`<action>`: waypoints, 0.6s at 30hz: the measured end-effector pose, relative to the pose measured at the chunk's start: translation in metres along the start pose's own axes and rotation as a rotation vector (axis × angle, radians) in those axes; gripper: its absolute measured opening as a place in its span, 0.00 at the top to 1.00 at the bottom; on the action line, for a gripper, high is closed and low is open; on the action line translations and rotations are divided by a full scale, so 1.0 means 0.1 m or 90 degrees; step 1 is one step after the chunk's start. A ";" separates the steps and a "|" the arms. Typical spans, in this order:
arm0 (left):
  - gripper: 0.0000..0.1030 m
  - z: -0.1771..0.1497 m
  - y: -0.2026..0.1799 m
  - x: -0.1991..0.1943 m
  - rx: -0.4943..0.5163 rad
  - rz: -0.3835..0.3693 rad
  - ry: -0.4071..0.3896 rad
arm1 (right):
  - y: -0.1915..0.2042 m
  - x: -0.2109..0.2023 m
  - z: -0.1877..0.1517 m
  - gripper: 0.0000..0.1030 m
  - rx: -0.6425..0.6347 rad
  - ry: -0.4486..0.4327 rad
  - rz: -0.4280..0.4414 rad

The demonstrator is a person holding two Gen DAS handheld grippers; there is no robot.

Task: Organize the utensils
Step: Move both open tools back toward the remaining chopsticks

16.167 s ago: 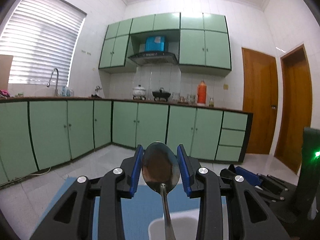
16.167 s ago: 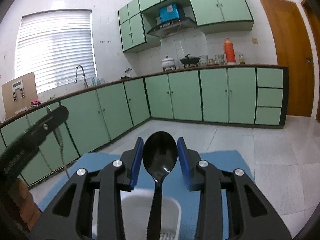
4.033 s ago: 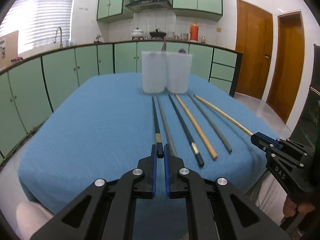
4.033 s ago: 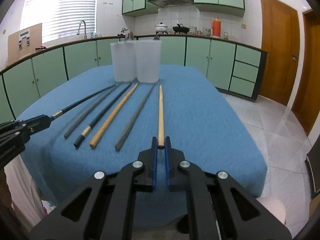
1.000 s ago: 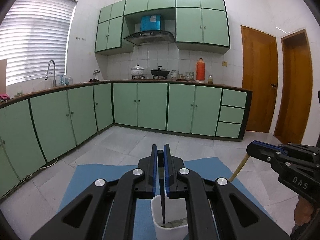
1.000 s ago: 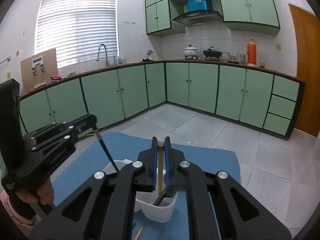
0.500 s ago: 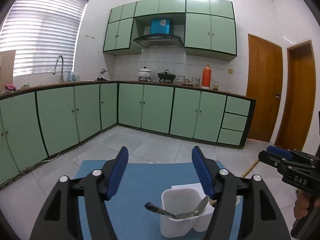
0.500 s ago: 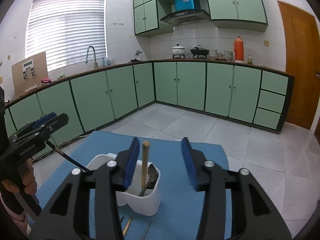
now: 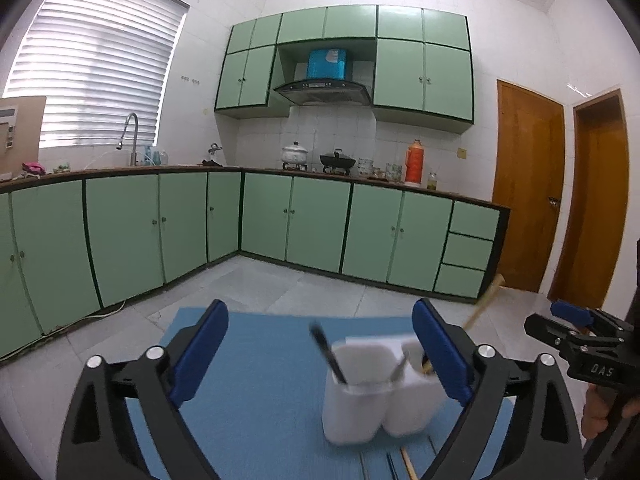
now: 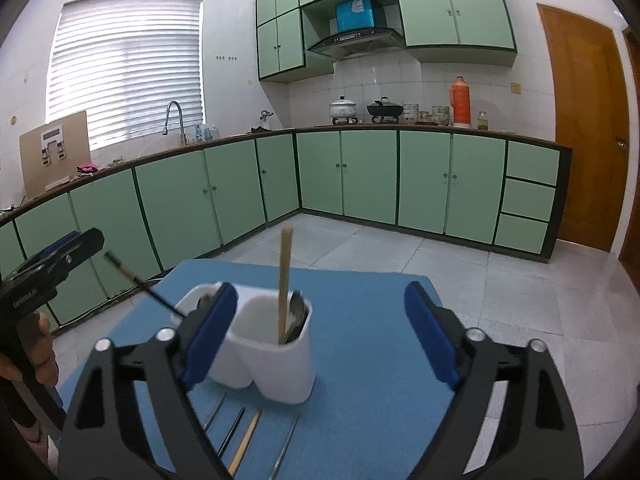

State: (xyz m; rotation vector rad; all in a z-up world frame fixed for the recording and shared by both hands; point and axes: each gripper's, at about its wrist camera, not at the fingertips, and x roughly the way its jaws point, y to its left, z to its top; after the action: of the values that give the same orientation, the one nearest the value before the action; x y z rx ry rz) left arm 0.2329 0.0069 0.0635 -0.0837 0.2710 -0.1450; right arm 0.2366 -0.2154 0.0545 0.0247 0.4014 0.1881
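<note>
Both grippers are hanging just short of the white holder (image 10: pixel 276 364), which is standing on the blue cloth (image 10: pixel 360 344). The left gripper (image 9: pixel 320 350) has just been spreading its jaws and they are standing wide apart, nothing between the pads; a black chopstick (image 9: pixel 328 354) is leaning in the holder's left cup. The right gripper (image 10: pixel 320 332) has just been spreading too, likewise gripping nothing; a wooden chopstick (image 10: pixel 285 276) is standing in the right cup beside a spoon (image 10: pixel 297 312). Four more chopsticks (image 10: pixel 244 436) are lying on the cloth near the holder.
</note>
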 end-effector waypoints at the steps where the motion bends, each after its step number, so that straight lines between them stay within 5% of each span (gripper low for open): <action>1: 0.09 -0.07 -0.01 -0.06 0.002 -0.003 0.006 | 0.01 -0.06 -0.08 0.12 0.001 -0.002 -0.001; 18: 0.06 -1.18 -0.08 -0.82 0.028 0.004 0.108 | 0.26 -0.75 -1.25 0.09 0.023 0.044 -0.028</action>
State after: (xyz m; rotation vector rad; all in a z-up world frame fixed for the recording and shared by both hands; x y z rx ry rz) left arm 0.1217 0.0046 -0.0275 -0.0263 0.4373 -0.1519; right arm 0.1155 -0.2050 -0.0300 0.0454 0.4743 0.1388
